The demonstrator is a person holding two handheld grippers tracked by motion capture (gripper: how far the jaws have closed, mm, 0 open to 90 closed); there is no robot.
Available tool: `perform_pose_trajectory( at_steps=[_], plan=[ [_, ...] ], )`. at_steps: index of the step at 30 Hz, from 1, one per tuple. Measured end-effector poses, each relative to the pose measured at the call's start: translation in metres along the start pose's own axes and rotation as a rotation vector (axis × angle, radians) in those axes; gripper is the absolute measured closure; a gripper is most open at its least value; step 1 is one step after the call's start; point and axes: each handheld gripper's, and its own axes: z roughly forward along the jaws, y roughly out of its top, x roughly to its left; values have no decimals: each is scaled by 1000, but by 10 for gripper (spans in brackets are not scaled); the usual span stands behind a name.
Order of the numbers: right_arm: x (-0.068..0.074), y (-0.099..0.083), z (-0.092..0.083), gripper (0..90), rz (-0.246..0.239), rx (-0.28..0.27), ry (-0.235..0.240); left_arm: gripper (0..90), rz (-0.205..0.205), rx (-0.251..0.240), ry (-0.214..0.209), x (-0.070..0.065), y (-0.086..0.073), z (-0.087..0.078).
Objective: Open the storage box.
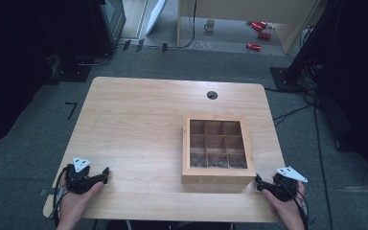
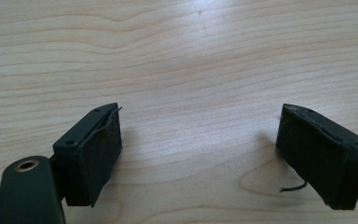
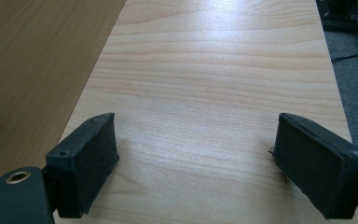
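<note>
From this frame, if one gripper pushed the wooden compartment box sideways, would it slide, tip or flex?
The wooden box looks low, wide and flat-based, so it would probably slide, not tip. Its solid frame and grid dividers suggest it stays rigid. The smooth table likely offers little grip.

floor (image 1: 38,120): grey carpet | table (image 1: 139,120): light wood | surroundings: dark

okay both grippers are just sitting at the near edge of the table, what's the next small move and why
Probably ease the right hand-held gripper forward toward the wooden divided box. Both hand-held grippers are open and hold nothing, and the right one sits beside the box's near corner; the left hand-held gripper is farther off.
</note>
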Motion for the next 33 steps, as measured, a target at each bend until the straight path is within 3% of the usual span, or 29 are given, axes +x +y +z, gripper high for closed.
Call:
perform_pose_trajectory(
  at_steps=[3,10,12,13,16,19,24,27,33],
  plan=[
    [0,0,0,131,0,0,0,147,-9,-28,-50,-8,3,-4],
    [0,0,0,131,-2,0,2,147,29,-93,-136,-41,14,-14],
    [0,0,0,131,-3,-1,2,147,37,-96,-149,-46,15,-14],
    [-1,0,-1,132,-2,0,0,148,48,-101,-177,-57,18,-15],
    [-2,0,-2,134,2,2,-3,148,65,-104,-201,-67,20,-16],
    [-3,1,-5,135,17,-7,2,148,89,-114,-254,-88,25,-19],
    [-3,4,-11,137,24,-31,7,148,127,-123,-305,-111,30,-21],
    [-2,5,-13,138,29,-40,11,148,138,-122,-323,-118,31,-20],
    [0,9,-21,143,33,-68,19,148,183,-126,-390,-148,34,-20]
  ],
)
